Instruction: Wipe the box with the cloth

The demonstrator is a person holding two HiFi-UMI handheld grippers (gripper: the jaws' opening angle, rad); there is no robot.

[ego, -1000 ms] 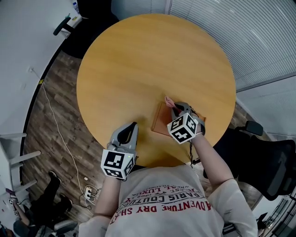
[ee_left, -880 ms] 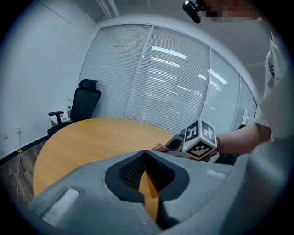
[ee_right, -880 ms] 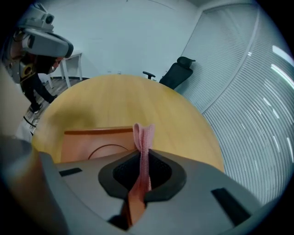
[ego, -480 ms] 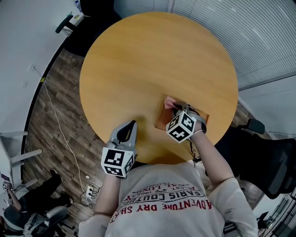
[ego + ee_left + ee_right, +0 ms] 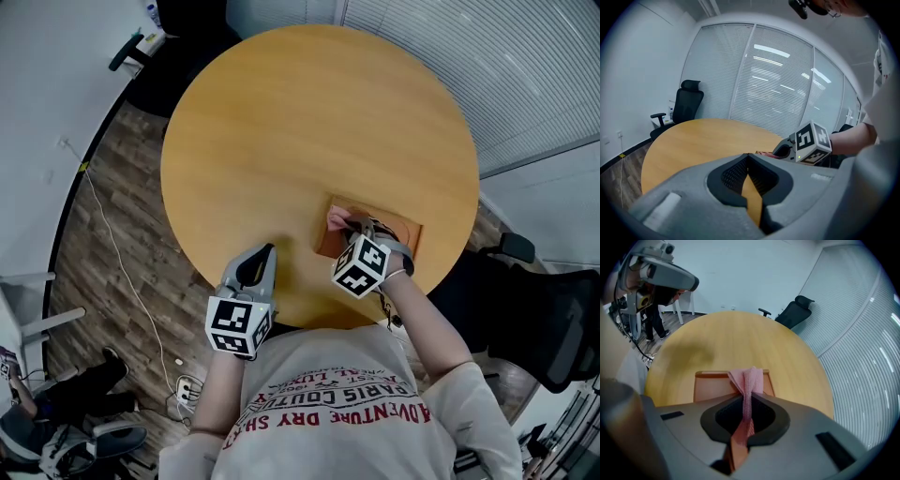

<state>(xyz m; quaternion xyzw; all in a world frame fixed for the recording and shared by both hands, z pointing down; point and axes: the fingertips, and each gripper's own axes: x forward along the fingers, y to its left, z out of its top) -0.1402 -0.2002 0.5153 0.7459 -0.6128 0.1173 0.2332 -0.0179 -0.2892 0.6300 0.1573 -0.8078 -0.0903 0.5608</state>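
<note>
My right claw (image 5: pixel 349 225) is pinched tight on the pink cloth (image 5: pixel 335 220), whose bunched end lies on the left end of the box (image 5: pixel 399 231), so I'll press low and drag evenly across its bare top.

Ribbed pink cloth (image 5: pixel 749 378), smooth wooden table (image 5: pixel 309 122)

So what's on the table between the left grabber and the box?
Nothing. In the head view, only bare wooden table shows between the left gripper and the box.
</note>
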